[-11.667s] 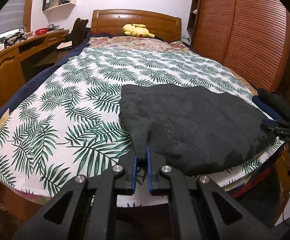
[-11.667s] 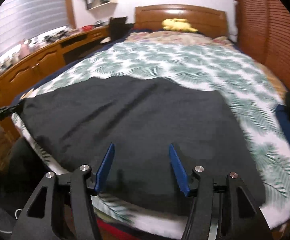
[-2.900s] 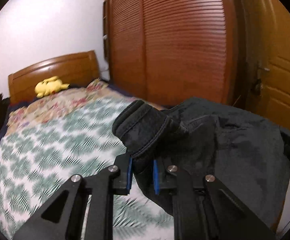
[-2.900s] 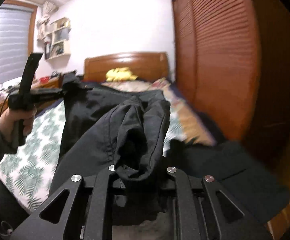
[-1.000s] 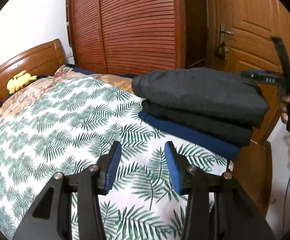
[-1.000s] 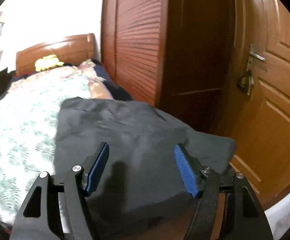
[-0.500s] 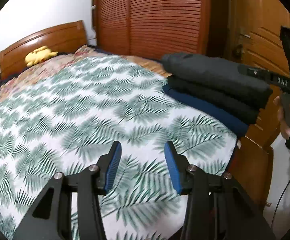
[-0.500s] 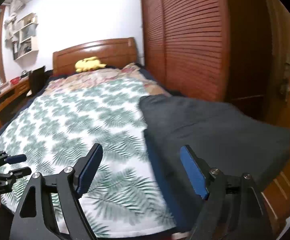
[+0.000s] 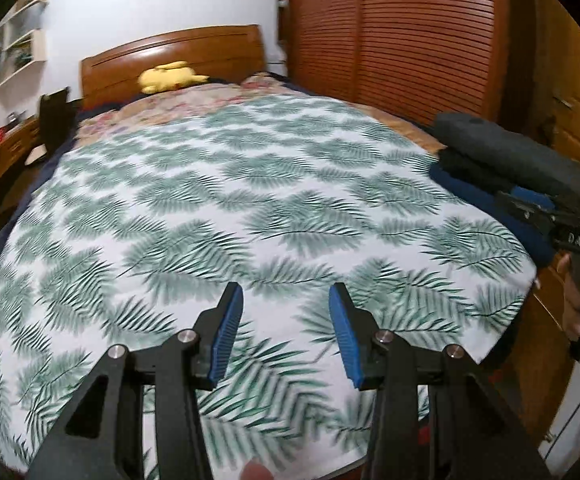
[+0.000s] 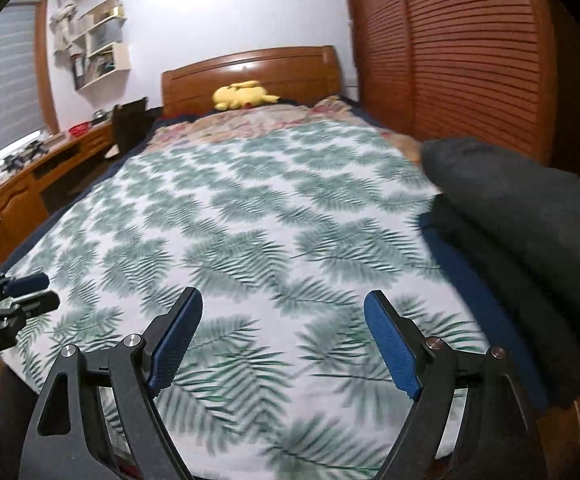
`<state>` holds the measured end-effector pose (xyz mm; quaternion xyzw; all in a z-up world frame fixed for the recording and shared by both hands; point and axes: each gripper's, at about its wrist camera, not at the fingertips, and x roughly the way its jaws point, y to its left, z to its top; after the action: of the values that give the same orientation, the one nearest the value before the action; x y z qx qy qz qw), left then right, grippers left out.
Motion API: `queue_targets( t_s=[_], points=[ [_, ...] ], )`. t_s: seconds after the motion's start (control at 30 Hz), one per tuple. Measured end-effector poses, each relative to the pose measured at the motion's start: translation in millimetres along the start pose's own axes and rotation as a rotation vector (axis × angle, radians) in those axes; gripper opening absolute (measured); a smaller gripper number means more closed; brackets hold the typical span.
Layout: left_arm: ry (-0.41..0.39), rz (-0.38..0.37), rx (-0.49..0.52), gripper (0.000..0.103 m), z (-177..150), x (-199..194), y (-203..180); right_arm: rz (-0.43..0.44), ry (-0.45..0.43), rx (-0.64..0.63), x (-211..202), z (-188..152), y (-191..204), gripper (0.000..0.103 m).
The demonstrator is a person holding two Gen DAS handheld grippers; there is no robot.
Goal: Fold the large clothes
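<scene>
A stack of folded clothes (image 9: pixel 510 156), dark grey on top of black and blue, lies at the bed's right foot corner and fills the right side of the right wrist view (image 10: pixel 522 216). My left gripper (image 9: pixel 285 300) hovers open over the bare leaf-print bedspread (image 9: pixel 249 200) with nothing between its blue pads. My right gripper (image 10: pixel 283 300) stands wide open above the same bedspread (image 10: pixel 249 220), left of the stack, also holding nothing. Each view catches the other gripper at its edge: the right one (image 9: pixel 530 200) by the stack, the left one (image 10: pixel 29 292) at the bed's left foot corner.
A yellow plush toy (image 10: pixel 243 96) lies by the wooden headboard (image 10: pixel 249 72). Slatted wardrobe doors (image 9: pixel 390 32) run along the bed's right side. A wooden desk (image 10: pixel 17 192) and wall shelves (image 10: pixel 101 44) stand to the left. A hand (image 9: pixel 574 300) grips the right tool's handle.
Both views have swung away from the folded stack toward the middle of the bed and come lower. The stack now sits at the right edge. The right jaws stand wider than before.
</scene>
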<state>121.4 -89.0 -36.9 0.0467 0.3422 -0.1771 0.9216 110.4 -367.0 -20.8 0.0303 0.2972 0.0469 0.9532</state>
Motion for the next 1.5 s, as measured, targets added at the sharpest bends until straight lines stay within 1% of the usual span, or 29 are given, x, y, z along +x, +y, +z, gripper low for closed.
queue_targets(
  t_s=[0.1, 0.23, 0.37, 0.57, 0.8, 1.0, 1.23, 1.4, 1.5],
  points=[
    [-0.003, 0.017, -0.032, 0.043, -12.6, -5.7, 18.0, 0.017, 0.01, -0.032, 8.9, -6.6, 24.7, 0.085],
    [-0.002, 0.068, -0.076, 0.043, -31.9, -11.8, 41.1, 0.053, 0.04, -0.065, 25.8, -19.0, 58.7, 0.085],
    [-0.001, 0.07, -0.126, 0.043, -44.7, -16.6, 61.5, 0.094, 0.058, -0.078, 36.5, -28.8, 84.6, 0.085],
    [-0.053, 0.179, -0.152, 0.043, -51.4, -41.0, 79.3, 0.126, 0.025, -0.081, 31.4, -30.1, 113.4, 0.085],
    [-0.107, 0.218, -0.179, 0.043, -46.4, -76.4, 91.4, 0.166, -0.037, -0.096, 5.8, -19.8, 139.6, 0.085],
    [-0.18, 0.237, -0.177, 0.044, -34.2, -110.5, 87.5, 0.186, -0.12, -0.112, -28.9, -8.6, 154.3, 0.085],
    [-0.266, 0.257, -0.173, 0.044, -28.3, -146.1, 80.1, 0.189, -0.219, -0.115, -70.7, 4.5, 158.7, 0.085],
    [-0.32, 0.263, -0.178, 0.044, -29.2, -164.2, 76.2, 0.184, -0.259, -0.123, -87.3, 6.4, 158.6, 0.085],
    [-0.332, 0.27, -0.173, 0.044, -29.7, -168.5, 74.5, 0.177, -0.27, -0.131, -90.1, 5.2, 159.2, 0.085]
  ],
)
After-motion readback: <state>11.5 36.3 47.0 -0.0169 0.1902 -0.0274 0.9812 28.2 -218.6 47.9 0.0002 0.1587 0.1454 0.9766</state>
